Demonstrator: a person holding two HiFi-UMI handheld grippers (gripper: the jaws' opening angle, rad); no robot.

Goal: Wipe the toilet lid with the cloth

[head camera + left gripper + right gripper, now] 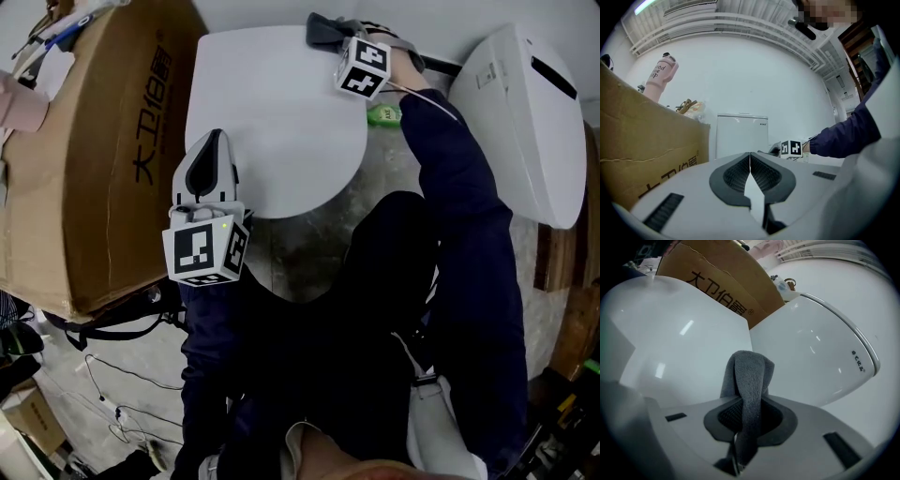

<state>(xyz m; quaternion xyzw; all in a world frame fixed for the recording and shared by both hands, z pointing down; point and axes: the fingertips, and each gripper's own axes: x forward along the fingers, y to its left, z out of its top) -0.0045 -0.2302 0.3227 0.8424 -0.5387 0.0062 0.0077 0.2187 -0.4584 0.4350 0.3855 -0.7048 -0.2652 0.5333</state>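
Note:
The white toilet lid (pixel 272 112) lies shut in the upper middle of the head view and fills the left of the right gripper view (pixel 679 343). My right gripper (pixel 336 34) is at the lid's far right edge, shut on a grey cloth (pixel 323 30). That cloth (pixel 749 376) sticks out folded between the jaws of the right gripper (pixel 745 408). Whether it touches the lid I cannot tell. My left gripper (pixel 212 141) hovers over the lid's near left edge. Its jaws (pixel 750 157) are shut with nothing between them.
A big cardboard box (pixel 94 159) stands tight against the lid's left side, with a pink bottle (pixel 660 77) on top. Another white ceramic fixture (pixel 525 122) stands at the right. A green bottle (pixel 382 114) sits between it and the lid. Cables (pixel 103 394) lie on the floor.

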